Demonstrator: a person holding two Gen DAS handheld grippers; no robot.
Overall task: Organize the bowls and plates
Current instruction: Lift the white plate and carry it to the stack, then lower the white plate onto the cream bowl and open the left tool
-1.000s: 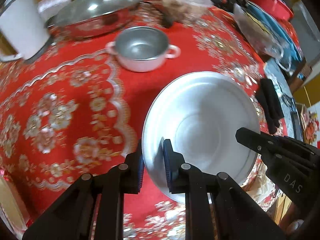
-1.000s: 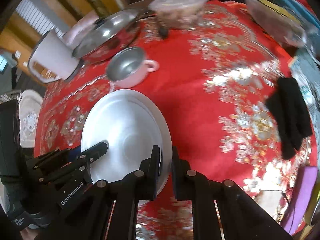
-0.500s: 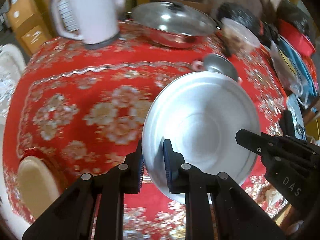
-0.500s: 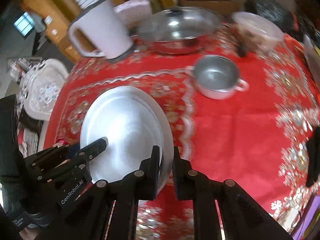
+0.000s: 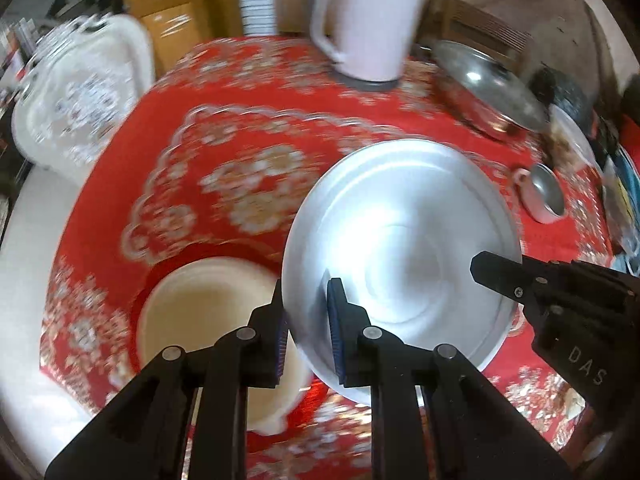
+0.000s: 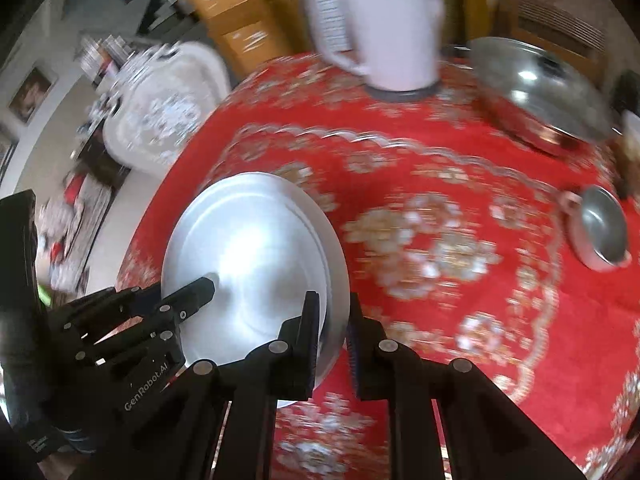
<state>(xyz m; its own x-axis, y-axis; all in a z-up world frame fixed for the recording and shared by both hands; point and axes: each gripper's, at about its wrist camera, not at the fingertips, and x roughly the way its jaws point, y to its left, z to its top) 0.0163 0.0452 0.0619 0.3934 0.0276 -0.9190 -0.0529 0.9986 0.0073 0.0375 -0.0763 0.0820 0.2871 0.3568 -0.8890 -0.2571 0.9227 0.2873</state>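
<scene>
Above red tablecloth [image 5: 224, 128], both grippers' jaws pinch silver plate [image 5: 400, 232] rim.

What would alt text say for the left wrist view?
Two black handheld grippers, left gripper and right gripper, pinch opposite rims of a large silver plate above a red patterned tablecloth. A cream bowl sits below left; a white kettle stands behind.

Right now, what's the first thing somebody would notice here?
The big shiny metal plate, held off the red flowery tablecloth with the left claw and right claw each pinching its rim. Then the cream bowl just below it, and the tall white kettle at the far edge.
</scene>
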